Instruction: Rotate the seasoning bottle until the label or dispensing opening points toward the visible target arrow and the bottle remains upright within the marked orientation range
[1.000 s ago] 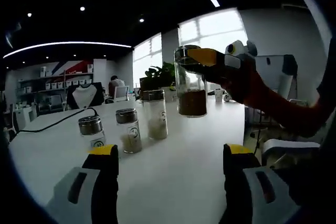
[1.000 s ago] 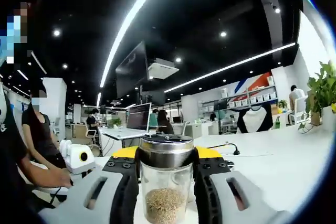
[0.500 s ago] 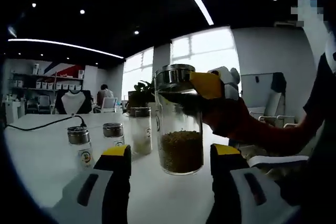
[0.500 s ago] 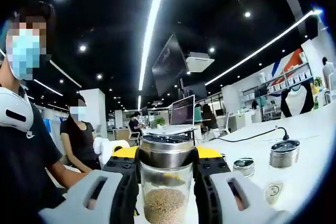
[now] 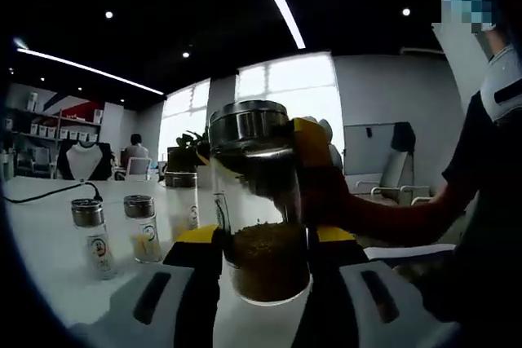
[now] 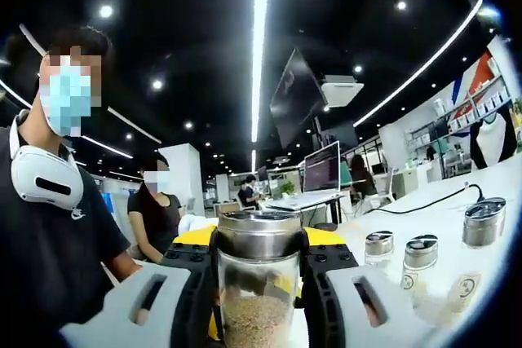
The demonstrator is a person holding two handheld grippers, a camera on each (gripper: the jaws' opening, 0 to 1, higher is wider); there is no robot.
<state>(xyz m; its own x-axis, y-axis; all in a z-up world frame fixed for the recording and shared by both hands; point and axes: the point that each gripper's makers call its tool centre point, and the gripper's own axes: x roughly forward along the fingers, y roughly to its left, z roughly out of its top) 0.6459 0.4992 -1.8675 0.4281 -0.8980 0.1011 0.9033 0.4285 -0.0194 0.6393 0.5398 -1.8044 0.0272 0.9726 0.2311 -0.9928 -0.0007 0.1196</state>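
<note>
Right gripper (image 6: pixel 258 283) has its yellow-tipped jaws pressed against the upper part of the seasoning bottle (image 6: pixel 258 291), just under the steel cap (image 6: pixel 259 234), and carries it in the air, upright, above the white table (image 5: pixel 49 238). From the left gripper view the same bottle (image 5: pixel 261 226) hangs close in, its lower half sitting between the jaws of the left gripper (image 5: pixel 265 262), which stand at about the width of the glass; whether they press on it or only flank it I cannot tell from where I stand. It looks like a clear glass jar, roughly a third full of brown granules, so I would judge it stiff, fairly light, heavier at the bottom, smooth and likely slippery under hard pads, and liable to crack if dropped. A hold high on the glass under the cap, as now, should keep it from tipping, and a second hold low on the body would allow turning it. Further out on the table stand three other shakers (image 5: pixel 143 230), well apart from the held one, with a black cable (image 5: pixel 49 193) trailing beyond. No arrow or marked range is visible to me.
</note>
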